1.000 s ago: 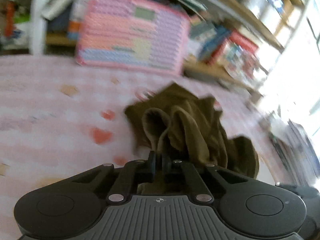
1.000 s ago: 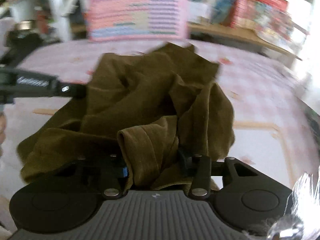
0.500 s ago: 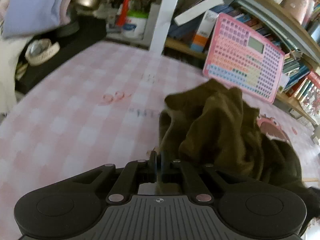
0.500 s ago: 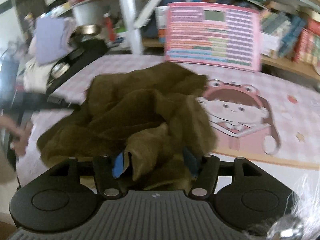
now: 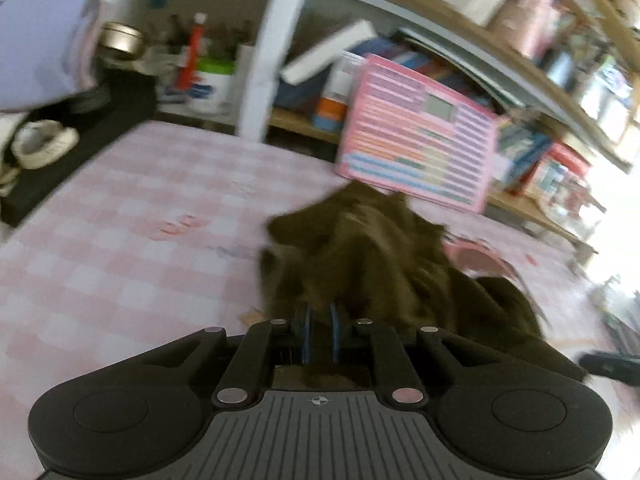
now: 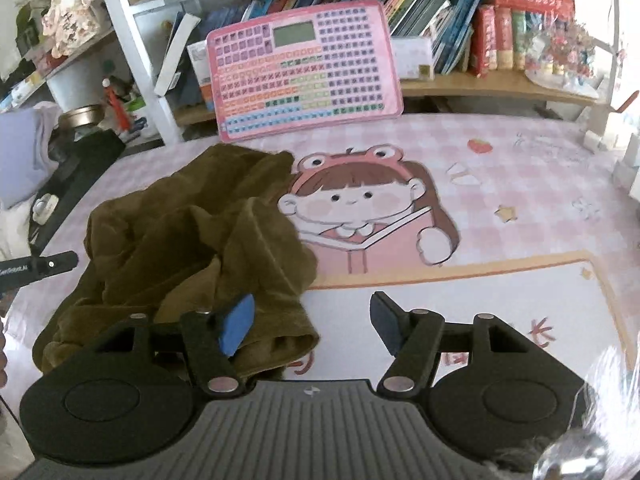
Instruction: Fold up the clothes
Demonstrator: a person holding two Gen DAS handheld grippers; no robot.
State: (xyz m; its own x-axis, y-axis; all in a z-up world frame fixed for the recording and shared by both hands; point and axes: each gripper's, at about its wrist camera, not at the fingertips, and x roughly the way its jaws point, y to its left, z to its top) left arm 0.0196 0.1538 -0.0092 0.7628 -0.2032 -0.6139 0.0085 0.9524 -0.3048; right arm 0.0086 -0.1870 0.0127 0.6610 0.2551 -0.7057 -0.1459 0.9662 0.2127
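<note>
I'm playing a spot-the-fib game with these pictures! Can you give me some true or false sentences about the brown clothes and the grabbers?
1. The olive-brown garment lies crumpled on the pink checked table mat. True.
2. The right gripper is squeezing the garment tight. False: its jaws stand wide apart, pinching nothing.
3. A pink keyboard toy leans against the bookshelf. True.
4. The garment covers the cartoon girl's face. False: her face shows beside it.
5. The left gripper's jaws are wide open. False: they are nearly together, just opening.
</note>
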